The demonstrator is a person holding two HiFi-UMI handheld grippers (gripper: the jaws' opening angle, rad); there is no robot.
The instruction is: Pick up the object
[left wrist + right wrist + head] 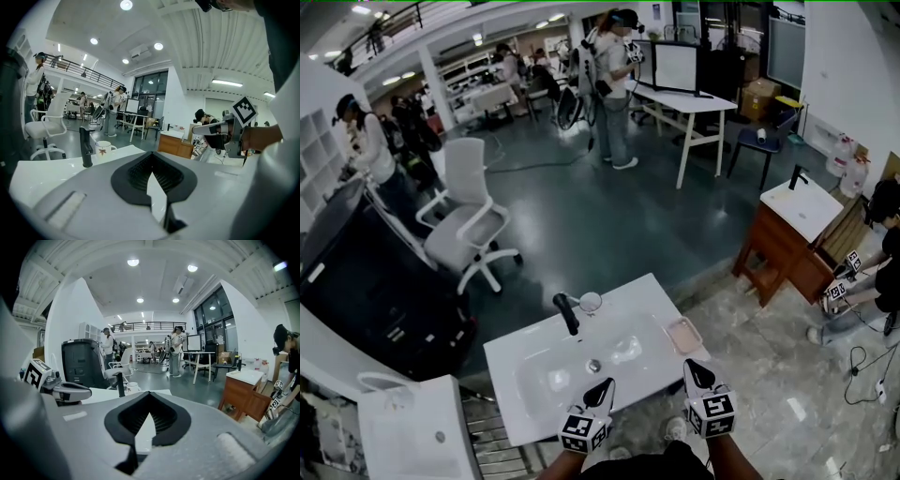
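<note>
Where the faucet [86,147] stands, a leaf-printed mug [104,148] sits beside it

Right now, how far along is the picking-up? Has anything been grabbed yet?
Done: nothing yet. The mug stands untouched beside the black faucet, and the pinkish tray lies at a corner of the white sink. In hand: nothing; the left gripper and right gripper are both shut and empty, over the sink's near edge. Left: open the jaws, reach an object, grip it, lift.

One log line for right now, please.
left gripper: shut, empty | right gripper: shut, empty | both at near edge of sink | mug: beside faucet, untouched
</note>
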